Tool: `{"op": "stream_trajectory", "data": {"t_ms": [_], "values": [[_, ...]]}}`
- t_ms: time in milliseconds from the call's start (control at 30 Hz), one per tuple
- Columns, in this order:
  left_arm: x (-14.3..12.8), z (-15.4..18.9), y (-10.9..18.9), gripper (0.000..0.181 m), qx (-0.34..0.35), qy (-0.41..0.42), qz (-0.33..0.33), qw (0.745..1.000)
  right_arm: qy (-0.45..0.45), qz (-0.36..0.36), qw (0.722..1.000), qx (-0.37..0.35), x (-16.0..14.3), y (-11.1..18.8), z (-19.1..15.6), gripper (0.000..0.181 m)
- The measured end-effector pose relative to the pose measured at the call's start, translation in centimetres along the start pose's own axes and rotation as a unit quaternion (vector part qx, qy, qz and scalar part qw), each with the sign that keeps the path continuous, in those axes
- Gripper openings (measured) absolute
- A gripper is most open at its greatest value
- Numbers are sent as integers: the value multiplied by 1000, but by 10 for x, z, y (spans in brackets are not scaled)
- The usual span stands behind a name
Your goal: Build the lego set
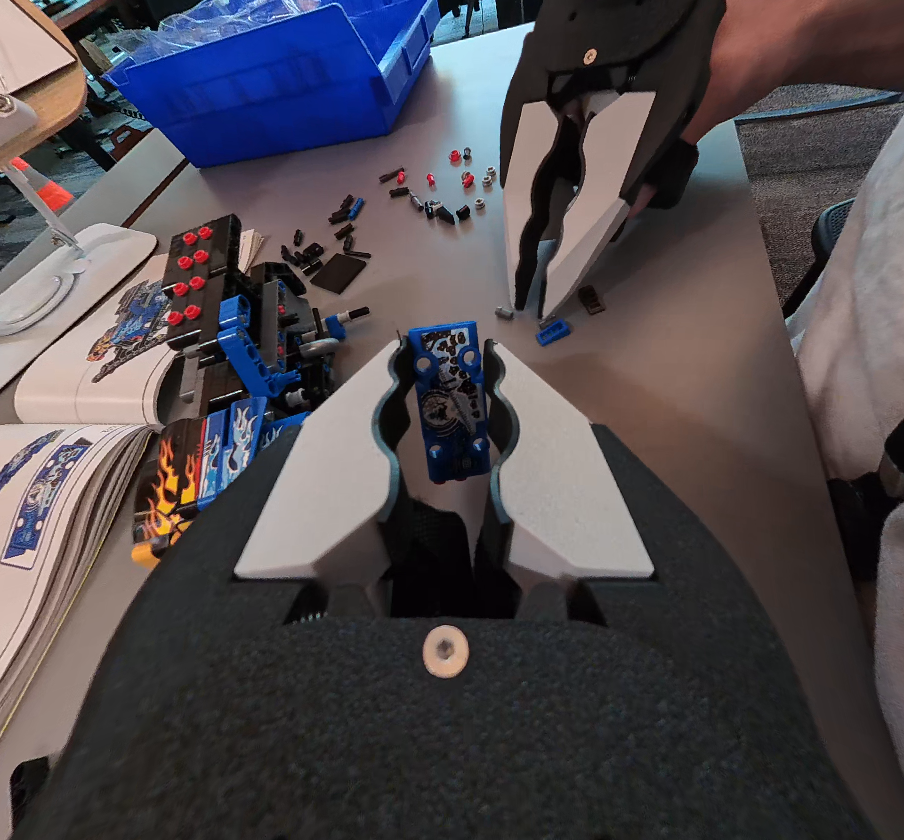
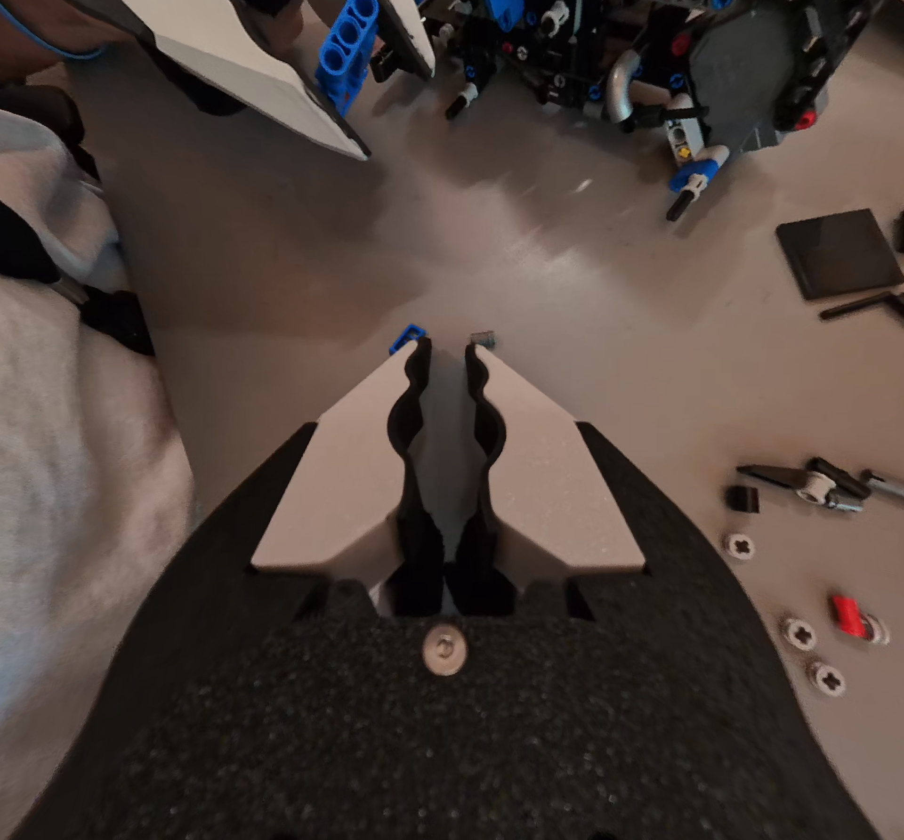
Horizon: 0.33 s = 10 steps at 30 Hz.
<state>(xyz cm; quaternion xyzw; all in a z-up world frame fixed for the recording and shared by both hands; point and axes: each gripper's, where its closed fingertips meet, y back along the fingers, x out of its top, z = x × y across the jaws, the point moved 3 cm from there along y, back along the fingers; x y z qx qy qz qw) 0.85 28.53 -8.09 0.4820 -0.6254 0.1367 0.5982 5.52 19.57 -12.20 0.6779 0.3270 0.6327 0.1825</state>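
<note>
My left gripper [image 1: 445, 347] is shut on a blue stickered Lego panel [image 1: 450, 400] and holds it above the table; it also shows in the right wrist view [image 2: 347, 43], edge on. My right gripper [image 2: 447, 346] is slightly open and empty, tips down at the table. It also shows in the left wrist view [image 1: 531, 310]. A small blue piece [image 2: 406, 334] lies just beside its left fingertip and a small grey piece [image 2: 484, 338] beside its right one. The partly built blue and black model [image 1: 274, 327] stands on the table to the left.
Open instruction booklet [image 1: 49, 498] and flame-stickered panels [image 1: 195, 469] lie at near left. A blue bin [image 1: 274, 82] with plastic bags stands at the back. Loose pins and bushes [image 1: 430, 190], a black flat tile [image 2: 839, 254] and a dark piece [image 1: 592, 300] are scattered around. A person sits at right. Some 8 cm of space lies between my two pairs of fingers.
</note>
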Motion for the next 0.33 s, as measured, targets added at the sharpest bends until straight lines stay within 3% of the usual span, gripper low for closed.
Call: {"op": "stream_trajectory", "data": {"t_ms": [133, 233, 333], "values": [[-1, -1, 1, 26, 0, 3, -1, 1000, 32, 10, 999, 19, 10, 6, 2, 15], [-2, 0, 1, 26, -4, 5, -3, 1000, 117, -10, 993, 31, 20, 8, 15, 17], [-3, 2, 3, 26, 0, -1, -6, 1000, 205, -14, 974, 95, 29, -6, 21, 18]]}}
